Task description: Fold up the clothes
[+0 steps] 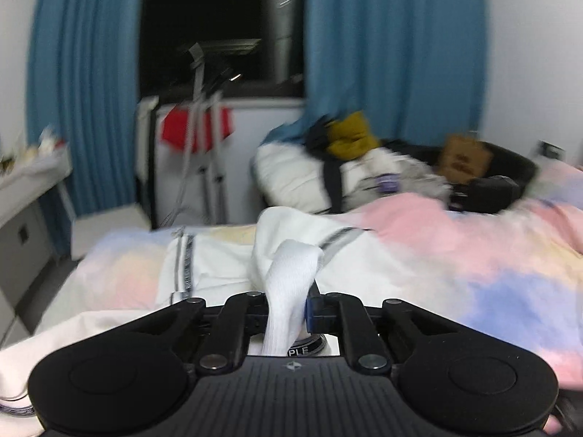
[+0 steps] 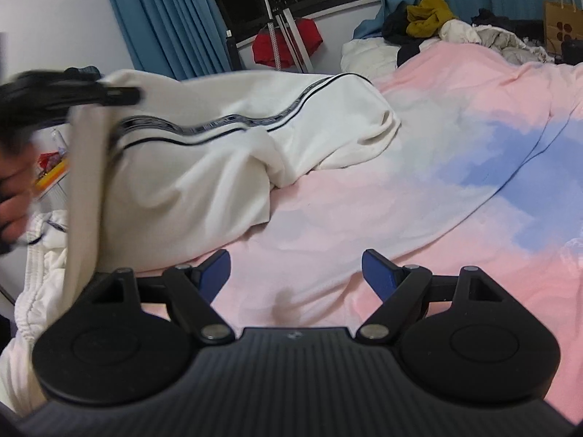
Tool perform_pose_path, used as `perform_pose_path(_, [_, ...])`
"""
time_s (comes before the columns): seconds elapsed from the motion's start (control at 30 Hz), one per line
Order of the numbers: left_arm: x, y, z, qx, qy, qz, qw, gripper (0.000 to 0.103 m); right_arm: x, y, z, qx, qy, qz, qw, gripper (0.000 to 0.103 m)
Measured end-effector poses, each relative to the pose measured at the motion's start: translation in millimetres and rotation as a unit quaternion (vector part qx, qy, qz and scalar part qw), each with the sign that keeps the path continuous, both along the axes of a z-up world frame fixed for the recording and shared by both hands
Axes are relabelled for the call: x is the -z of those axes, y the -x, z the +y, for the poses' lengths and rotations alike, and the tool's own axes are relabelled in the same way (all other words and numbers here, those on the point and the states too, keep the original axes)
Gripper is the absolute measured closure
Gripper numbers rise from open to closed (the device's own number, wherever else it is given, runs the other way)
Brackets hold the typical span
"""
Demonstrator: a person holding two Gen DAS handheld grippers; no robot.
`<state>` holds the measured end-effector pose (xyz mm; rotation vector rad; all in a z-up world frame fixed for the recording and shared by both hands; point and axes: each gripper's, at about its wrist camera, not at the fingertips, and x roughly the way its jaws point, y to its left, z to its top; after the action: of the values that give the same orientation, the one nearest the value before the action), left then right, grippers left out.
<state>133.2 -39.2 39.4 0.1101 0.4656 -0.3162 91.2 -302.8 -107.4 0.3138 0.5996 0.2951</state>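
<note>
**One gripper pinches the white trousers, the other is wide open**

The left gripper (image 1: pixel 288 309) has its jaws shut tight on a bunch of white ribbed cloth, which is part of the white trousers (image 2: pixel 226 134); the right gripper (image 2: pixel 296 273) has its jaws spread wide with nothing between them, and it hangs just over the bed cover.

The biggest thing is the bed cover (image 2: pixel 419 189), pink with blue and pale yellow patches; it lies over the whole bed. Blue curtains (image 1: pixel 393 47) hang on both sides of a dark window (image 1: pixel 204 18).

The white trousers lie across the left part of the bed cover, crumpled, with a dark stripe down the side; one end is lifted up by the left gripper, seen blurry at the left edge of the right wrist view, and a hand (image 2: pixel 14 196) is there too.

At the far end of the bed is a heap of clothes with a yellow one (image 2: pixel 428 14) on top; near it stands a brown paper bag (image 2: pixel 563 25); a red cloth (image 2: pixel 288 43) hangs under the window.
</note>
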Motion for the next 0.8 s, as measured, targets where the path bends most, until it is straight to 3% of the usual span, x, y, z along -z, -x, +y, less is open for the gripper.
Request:
perform_pose_path(0.17, [27, 101, -16, 0.058, -0.039, -0.019, 0.9974, 0.092, -11, 11, -5, 0.013, -0.003, -0.015, 1.0, 0.022])
perform_pose_path(0.23, [52, 132, -19, 0.067, -0.041, -0.013, 0.9968, 0.091, -13, 13, -11, 0.021, -0.017, -0.011, 1.0, 0.022])
perform_pose_path(0.3, [81, 155, -19, 0.053, -0.02, -0.007, 0.9984, 0.091, -14, 16, -20, 0.029, -0.044, -0.002, 0.999, 0.022])
perform_pose_path(0.43, [114, 171, -14, 0.019, 0.036, 0.013, 0.9991, 0.09, -17, 21, -38, 0.036, -0.129, 0.014, 0.991, 0.021])
perform_pose_path(0.57, [115, 172, -4, 0.023, 0.052, 0.007, 0.9984, 0.089, -30, 2, -34, 0.029, -0.146, 0.012, 0.989, 0.021])
perform_pose_path(0.67, [118, 164, 9, 0.02, 0.098, 0.016, 0.9949, 0.088, -46, -35, -24, 0.017, -0.156, 0.008, 0.988, 0.021])
perform_pose_path(0.8, [123, 157, 13, 0.044, 0.096, -0.005, 0.9944, 0.087, -68, -115, 6, -0.002, -0.123, 0.0, 0.992, 0.024])
